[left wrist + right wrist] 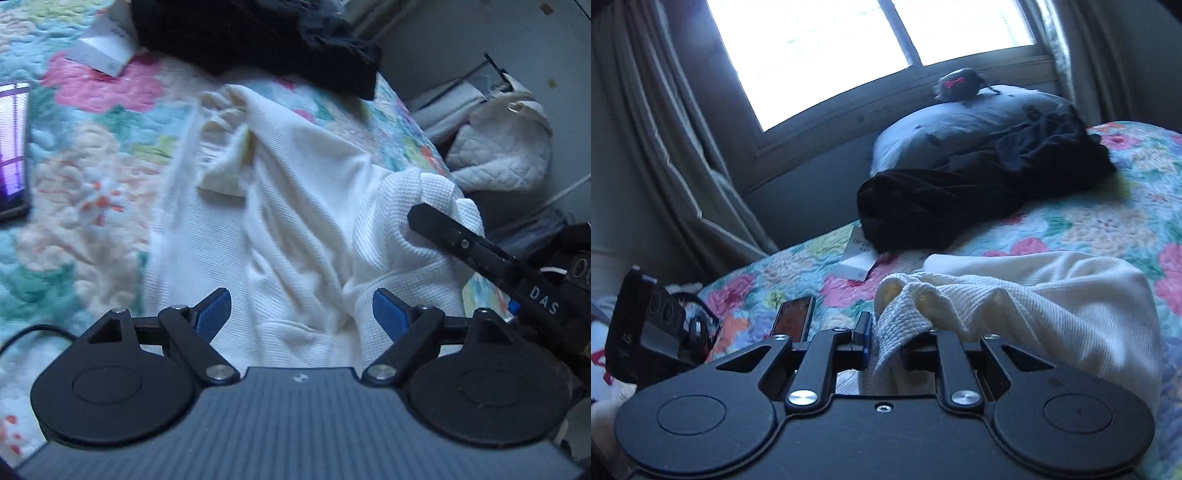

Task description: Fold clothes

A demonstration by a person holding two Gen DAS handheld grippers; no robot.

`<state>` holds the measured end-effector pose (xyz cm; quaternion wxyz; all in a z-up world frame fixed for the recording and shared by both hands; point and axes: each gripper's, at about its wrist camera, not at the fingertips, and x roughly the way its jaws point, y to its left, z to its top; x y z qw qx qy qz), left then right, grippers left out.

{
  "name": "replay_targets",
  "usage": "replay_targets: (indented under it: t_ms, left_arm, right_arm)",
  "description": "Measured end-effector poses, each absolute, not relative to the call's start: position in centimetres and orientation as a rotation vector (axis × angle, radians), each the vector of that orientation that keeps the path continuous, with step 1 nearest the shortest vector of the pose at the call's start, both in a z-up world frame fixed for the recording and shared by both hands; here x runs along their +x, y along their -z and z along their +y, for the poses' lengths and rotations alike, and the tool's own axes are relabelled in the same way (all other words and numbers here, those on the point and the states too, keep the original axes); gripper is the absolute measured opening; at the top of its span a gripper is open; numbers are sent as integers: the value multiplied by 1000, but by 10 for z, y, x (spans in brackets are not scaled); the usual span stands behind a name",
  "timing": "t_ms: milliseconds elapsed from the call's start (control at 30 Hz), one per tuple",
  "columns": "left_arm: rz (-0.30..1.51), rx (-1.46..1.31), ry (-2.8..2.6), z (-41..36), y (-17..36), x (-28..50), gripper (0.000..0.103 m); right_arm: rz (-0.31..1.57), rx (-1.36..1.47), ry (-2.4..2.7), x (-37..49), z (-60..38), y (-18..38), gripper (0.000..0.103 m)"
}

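Note:
A white waffle-knit garment point(280, 206) lies crumpled on a floral quilt point(92, 155). My left gripper point(301, 314) hovers over its near part, blue pads spread wide apart, nothing between them. At the right of the left wrist view, my right gripper point(436, 221) pinches a raised bunch of the white cloth. In the right wrist view that gripper point(886, 343) is shut on a fold of the garment point(1015, 295), which drapes to the right. The left gripper point(646, 325) shows at the far left there.
A heap of dark clothes point(979, 188) lies farther up the bed, against a grey pillow point(960, 122) under the window. A phone point(794, 314) and a white card point(858, 262) rest on the quilt point(1089, 221). A white quilted bag point(506, 147) sits off the bed's right edge.

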<state>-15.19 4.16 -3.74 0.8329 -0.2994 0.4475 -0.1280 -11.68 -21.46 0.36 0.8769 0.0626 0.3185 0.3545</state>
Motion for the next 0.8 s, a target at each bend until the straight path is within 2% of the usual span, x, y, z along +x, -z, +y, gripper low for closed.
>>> replay_targets:
  t_ms: [167,267,533,733,767,800]
  left_arm:
    - [964,-703,236,73,58,-151,84]
    - [969,-657,267,63,60,-150,84]
    - [890,-487,504,16,38,-158,85]
    - [875,-501,430,-7,59,-139,90]
    - [874,-497,402,-9,65,-134,85]
    - [886,-478,369,-11,70,-131,55]
  right_arm:
    - [801,99,-759,-108,-168,28,19]
    - [881,204,-756,-100,-182,41,19]
    - [999,390,-759,-82,-217,30,20]
    - [1077,405,-842,-82,-207,38,21]
    - [1068,403,-835,-83,-211,37,25]
    - [1060,414,-831,-84,-217,36,25]
